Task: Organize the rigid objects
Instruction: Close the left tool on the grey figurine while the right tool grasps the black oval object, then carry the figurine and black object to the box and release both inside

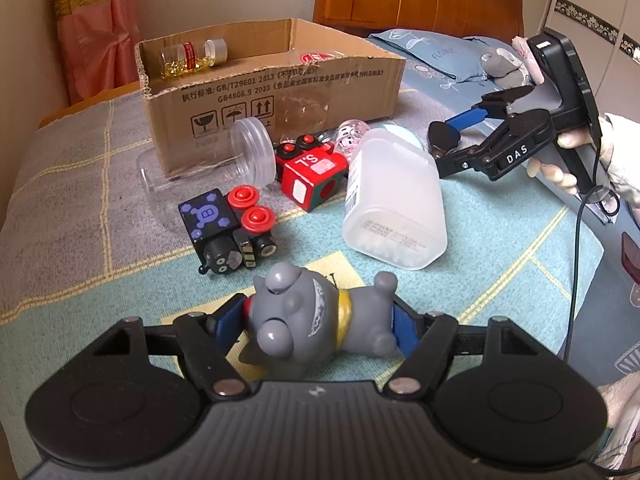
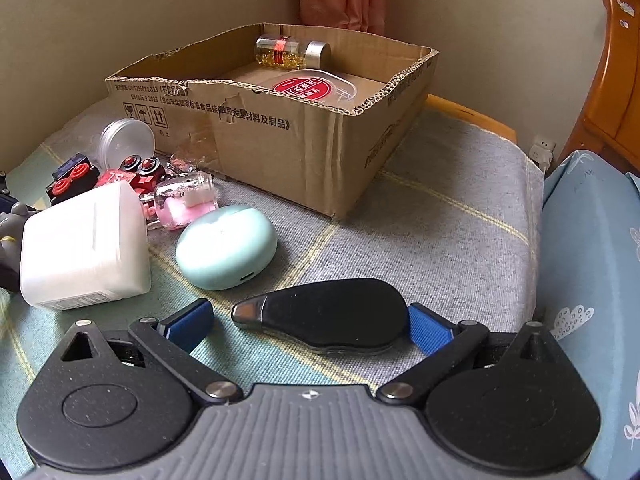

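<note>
My left gripper is shut on a grey dog figurine with a yellow collar, lying sideways between the blue pads just above the checked bedspread. My right gripper is open around a black teardrop-shaped case on the bedspread; the right pad touches it and the left pad stands apart. It also shows in the left wrist view. An open cardboard box stands behind, with a capsule bottle and a red-labelled clear lid inside.
On the bedspread lie a black toy train block, a red toy block, a white plastic container, a clear jar, a mint earbud case and a small pink-filled jar. A blue pillow lies right.
</note>
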